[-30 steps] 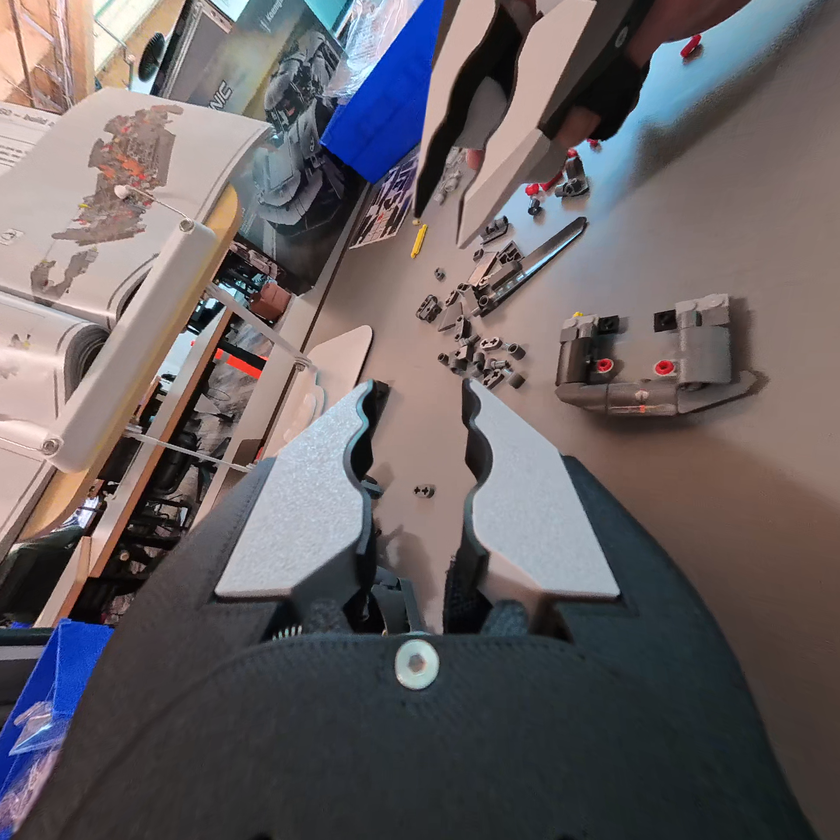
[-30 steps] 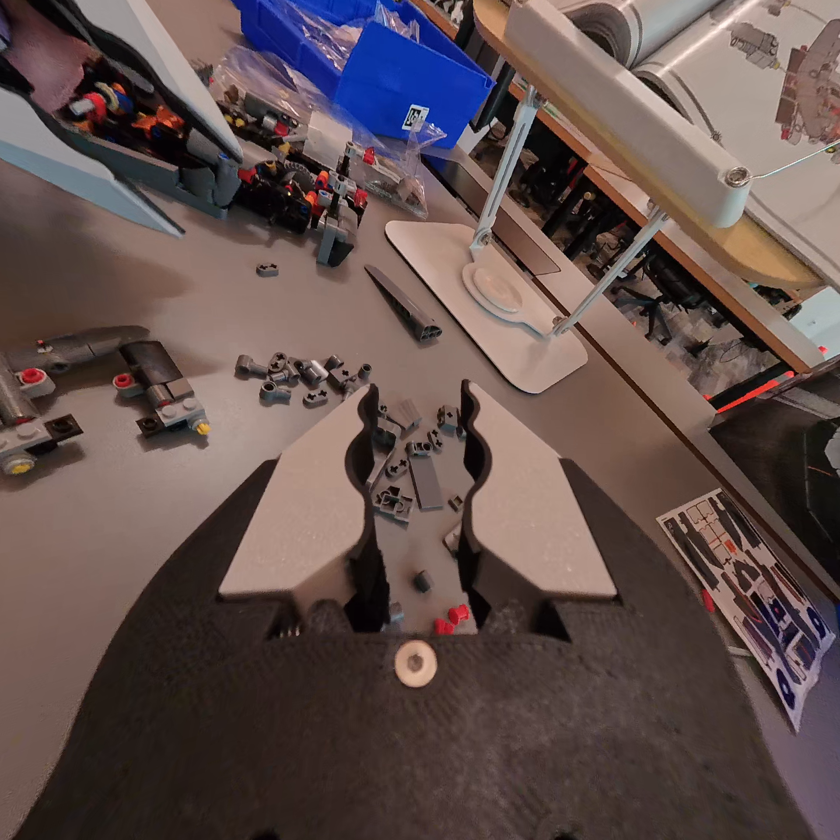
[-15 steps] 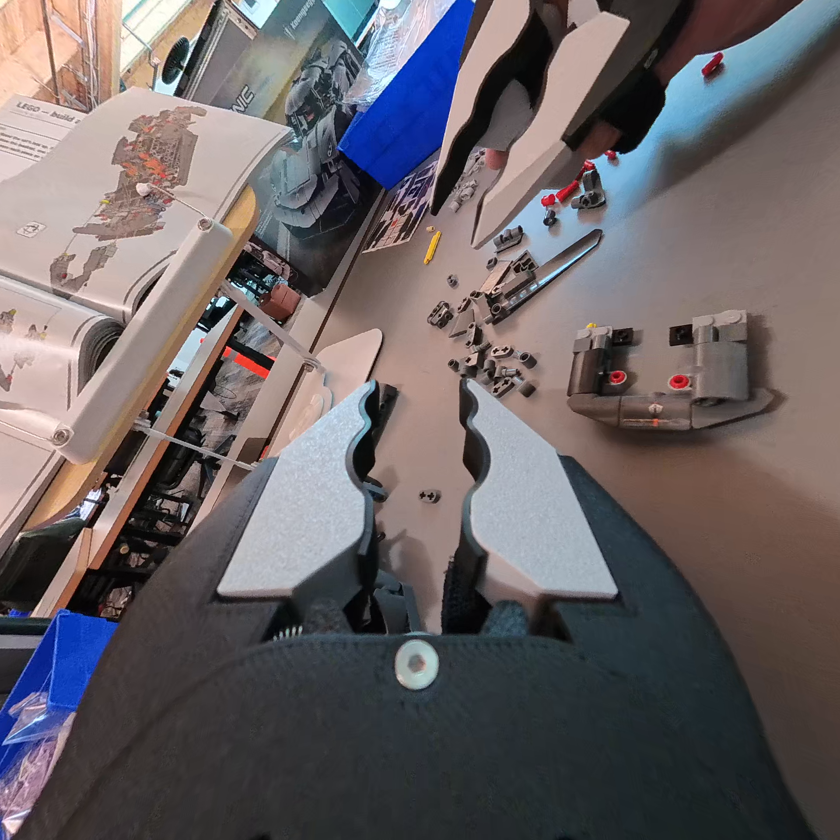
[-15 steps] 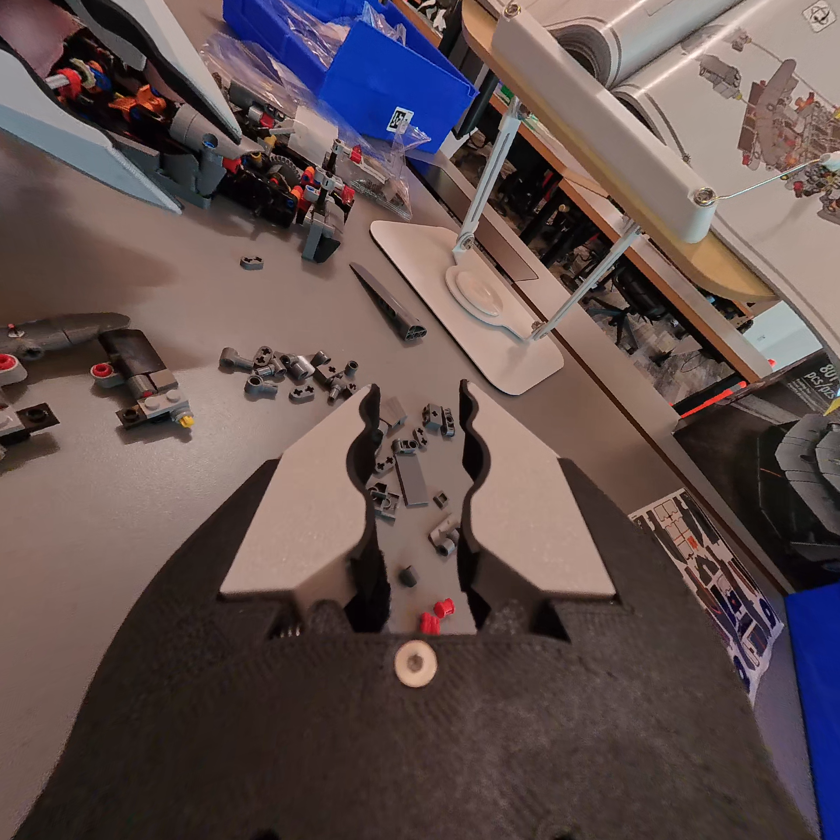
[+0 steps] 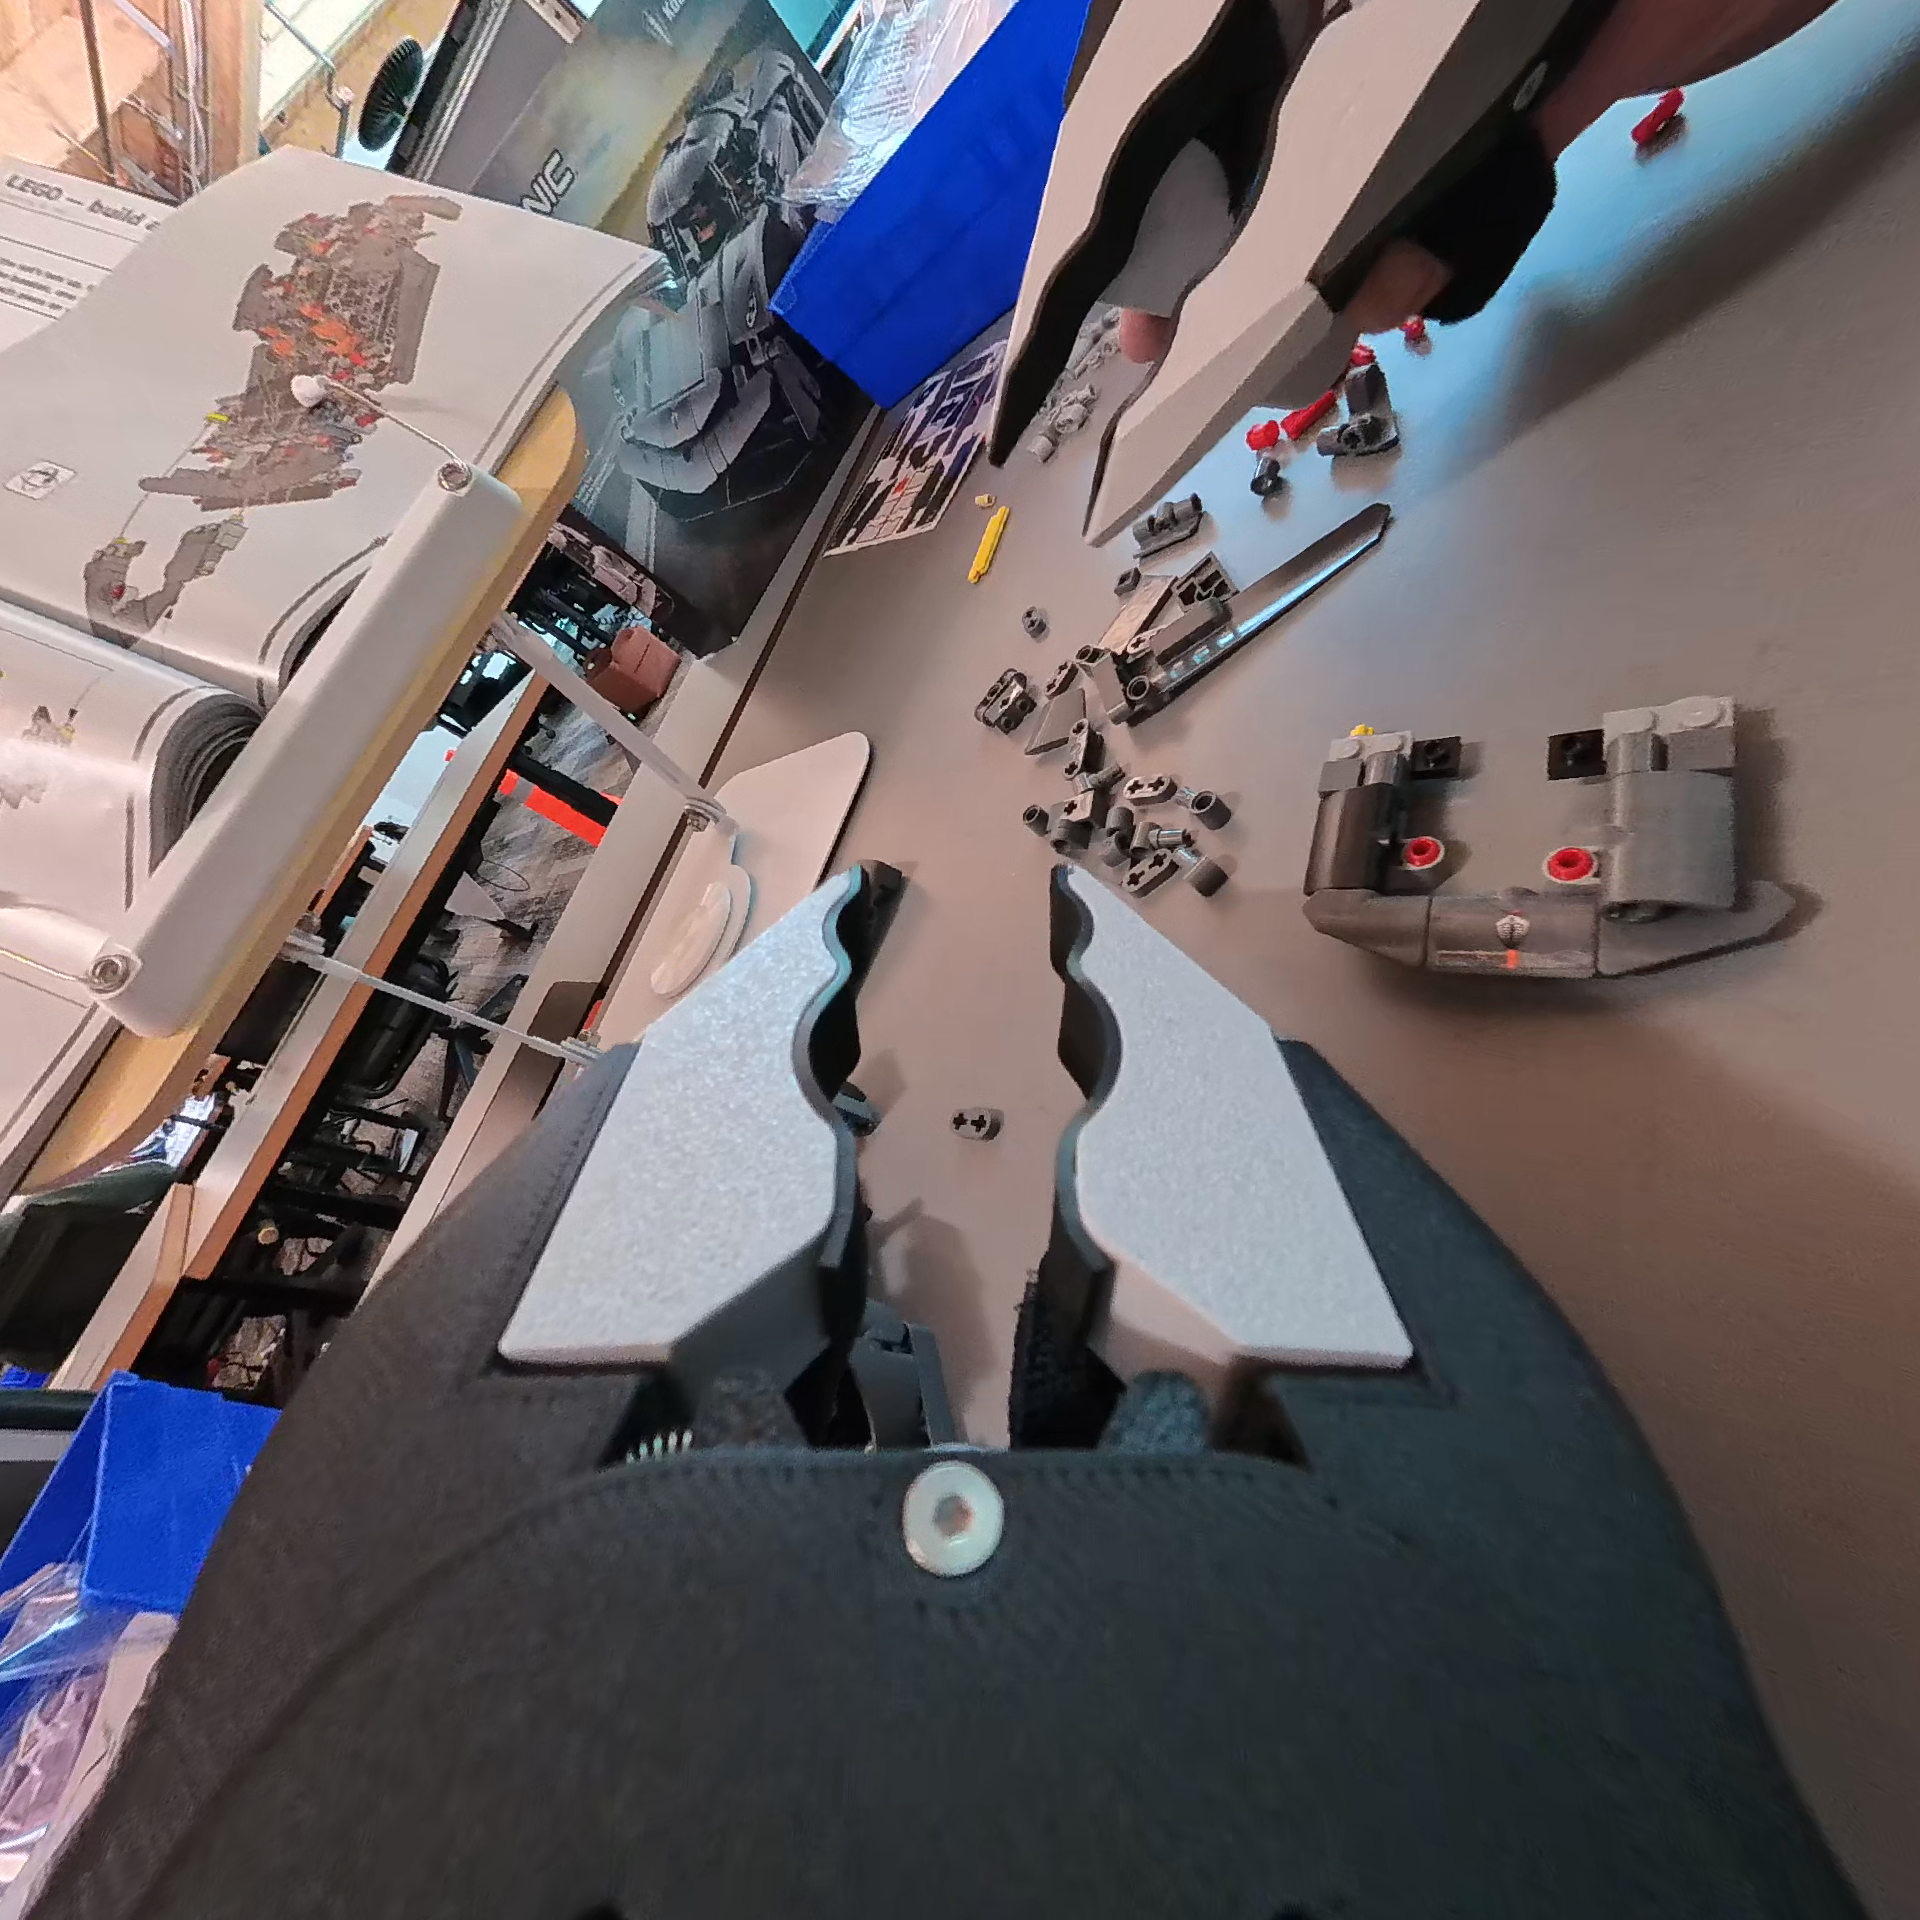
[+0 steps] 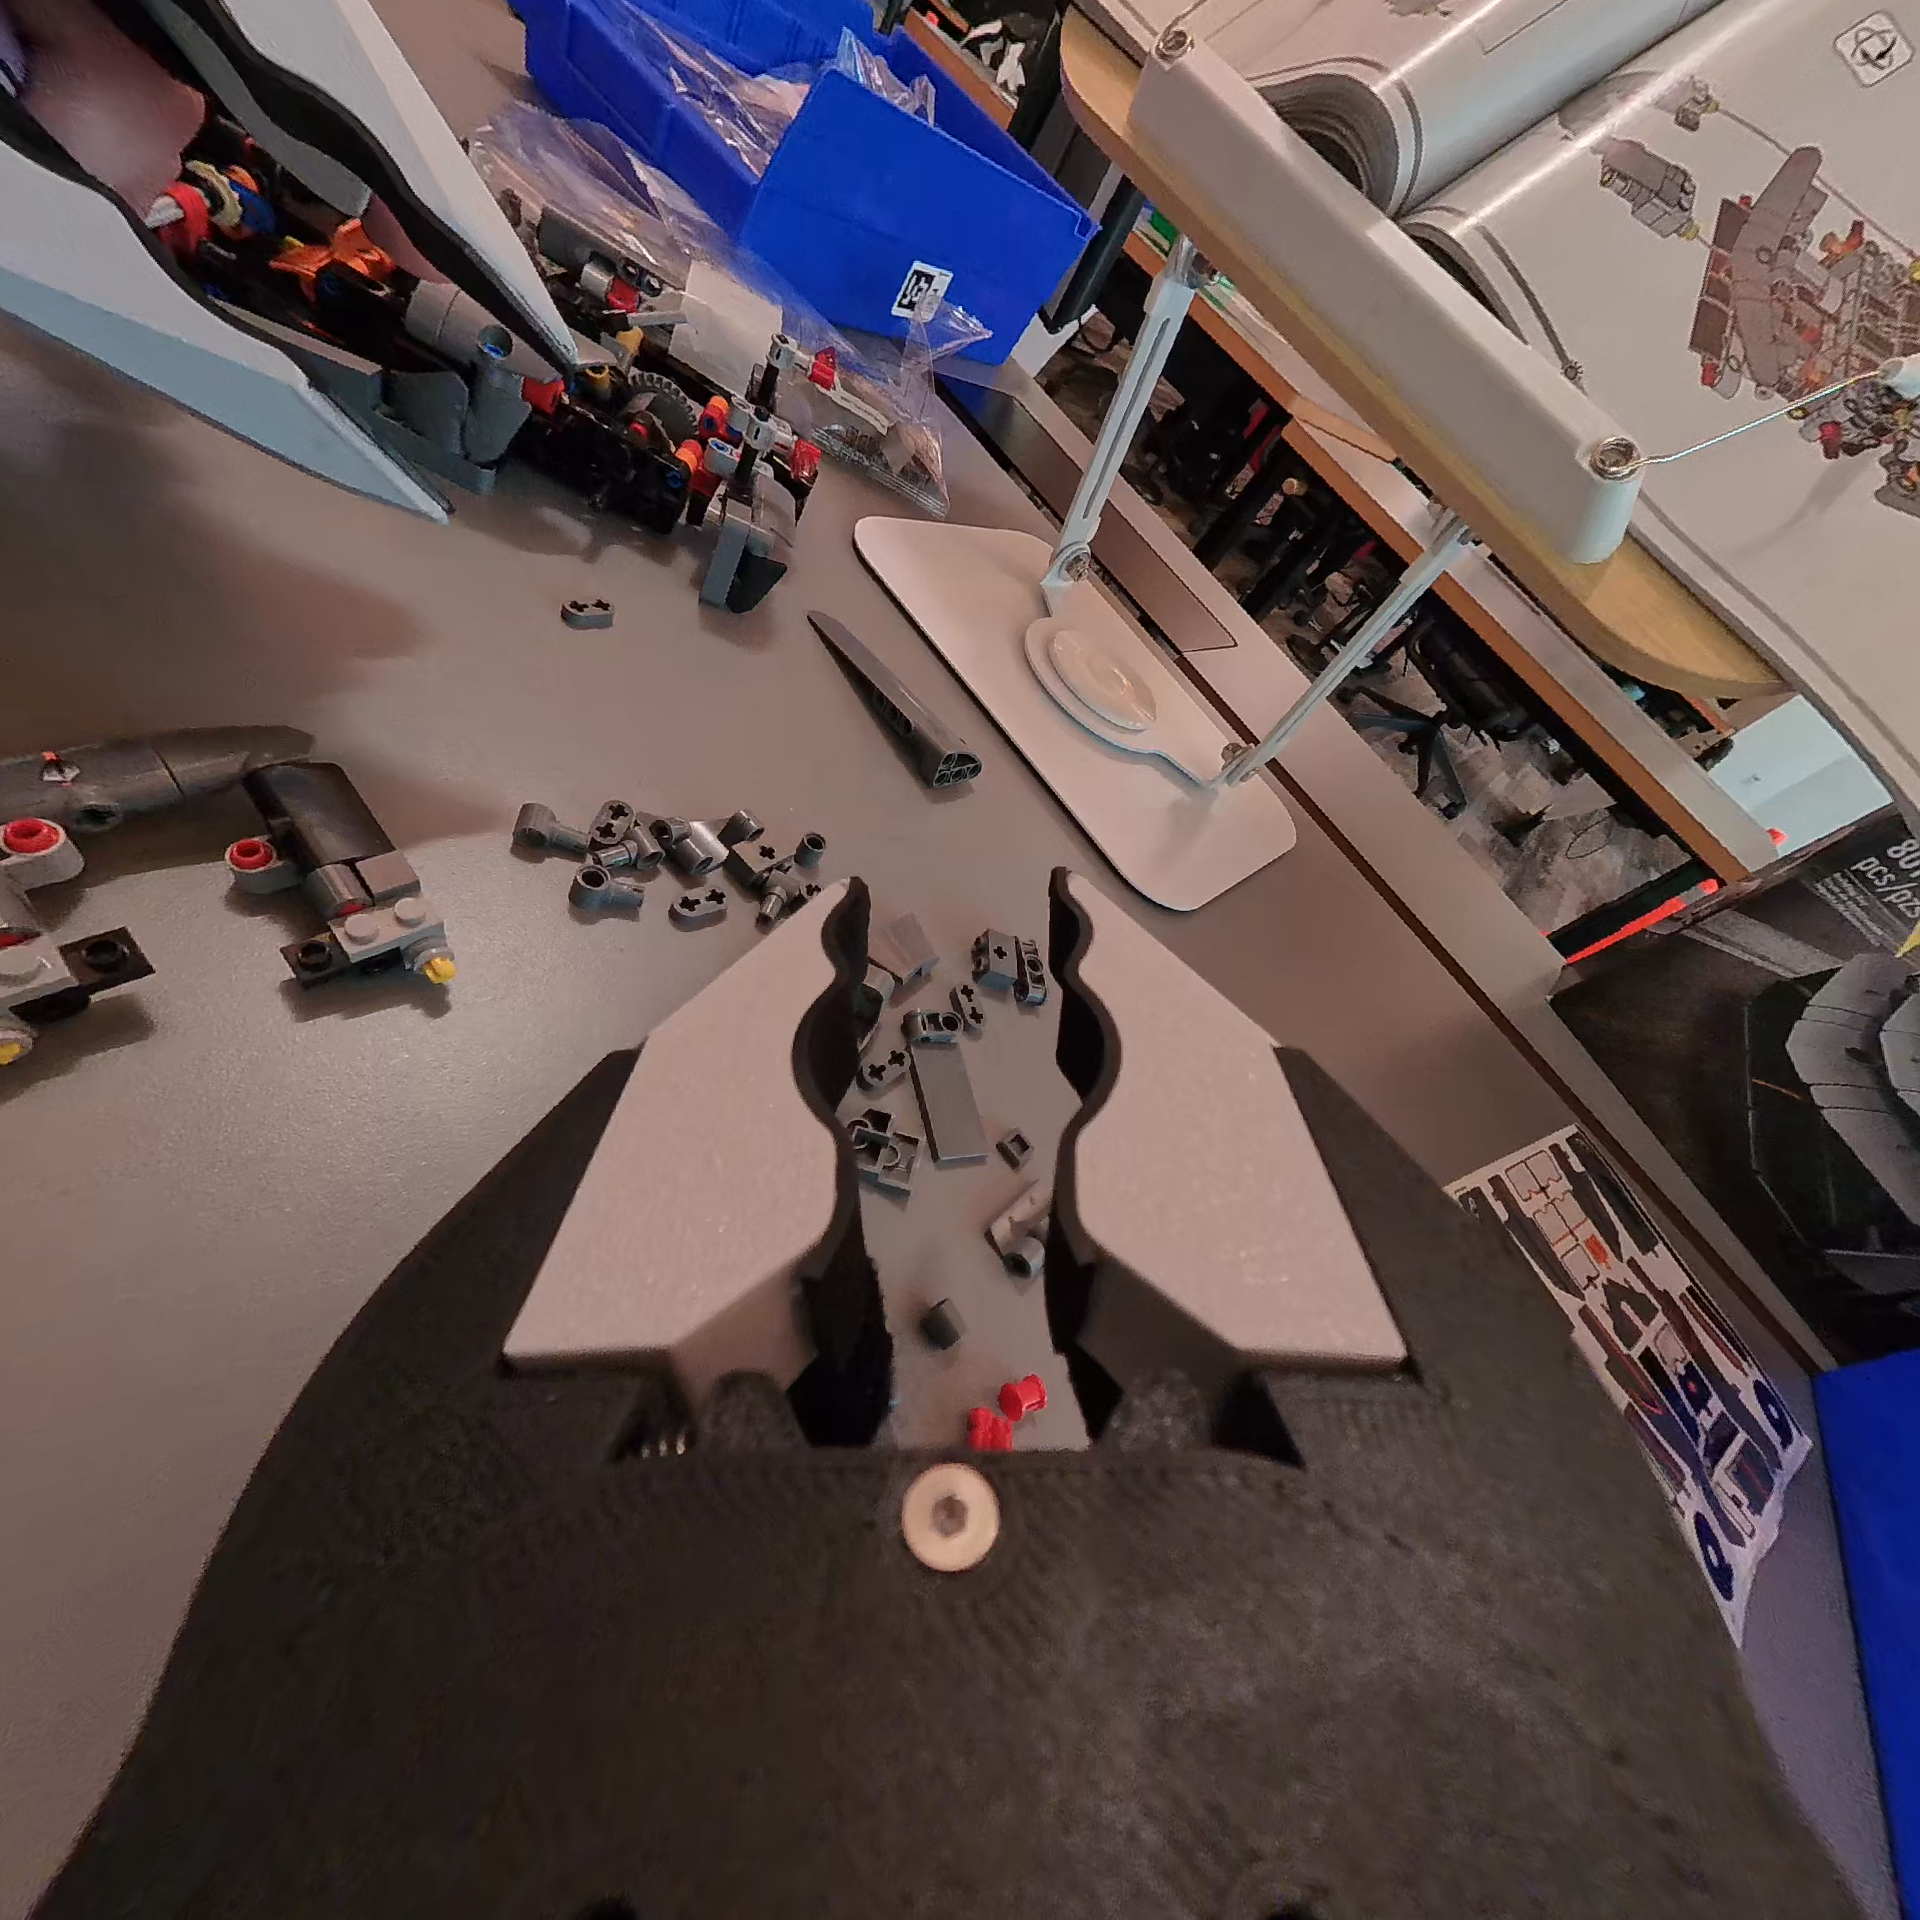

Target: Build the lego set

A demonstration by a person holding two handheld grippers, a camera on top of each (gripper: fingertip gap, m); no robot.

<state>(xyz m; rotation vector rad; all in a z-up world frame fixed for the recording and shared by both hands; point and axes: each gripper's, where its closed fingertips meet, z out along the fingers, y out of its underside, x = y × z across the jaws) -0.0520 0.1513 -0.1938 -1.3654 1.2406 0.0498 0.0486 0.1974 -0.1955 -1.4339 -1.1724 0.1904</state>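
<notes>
a: honestly, both tools just hang above the grey table [image 6: 312, 1195], each with its fingers spread and nothing pinched.

b: what's nearest the right gripper [image 6: 956, 894]?

a: a scatter of small grey connector pieces [image 6: 935, 1029] lies on the table right under its gap, seen between the fingers but untouched. a flat grey tile [image 6: 951, 1107] among them runs its long axis roughly twelve to six, in line with the fingers. two red pins [image 6: 1003, 1408] sit at six, close to the gripper body.

b: and the left gripper [image 5: 956, 883]?

a: one lone dark connector [image 5: 975, 1122] lies on the table below its gap, clear of both fingers. a second heap of grey bits [image 5: 1132, 831] sits at about one o'clock just past the tips, and a half-built grey assembly [image 5: 1538, 852] at two o'clock.

b: room to move?

a: bare table at nine o'clock of the right gripper. the white stand base [image 6: 1091, 707] is at one o'clock, by the table edge, with a long dark beam [image 6: 894, 707] at twelve.
</notes>
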